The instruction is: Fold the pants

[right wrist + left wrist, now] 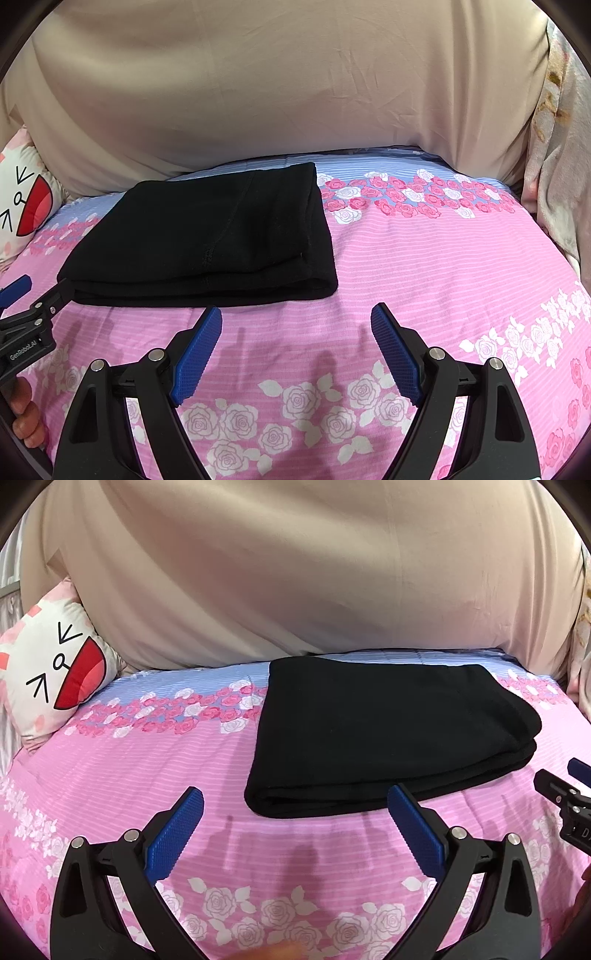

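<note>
**Two open grippers, one finished black bundle**

Most of the view is bed: a pink striped bedspread [424, 280] printed with white and pink roses, turning blue-striped toward the far edge, where a large beige cushion or draped headboard [288, 92] rises behind it. A cartoon-face pillow [51, 672] leans at the far left corner, and pale floral fabric [554, 147] hangs at the right edge. The bedspread lies fairly smooth and is soft, so anything pressed on it will likely sink a little.

On it, toward the back, lie the black pants [207, 240], already doubled into a compact rectangle with stacked layers showing along the near edge and a rounded fold on one side. Judging by that shape, the folding looks essentially done; what remains is at most a tidy-up or simply backing away.

To do that well, I would keep both tools lifted off the cloth, and if the near edges need squaring, nudge them with a closed fingertip rather than pinch, since a pinch would probably drag the top layer off the stack.

The left gripper [295, 808] hovers just in front of the bundle's near edge, jaws spread wide and holding nothing. The right gripper [295, 325] sits near the bundle's right corner, jaws likewise apart and empty, blue ribbed pads [195, 354] facing inward.
</note>
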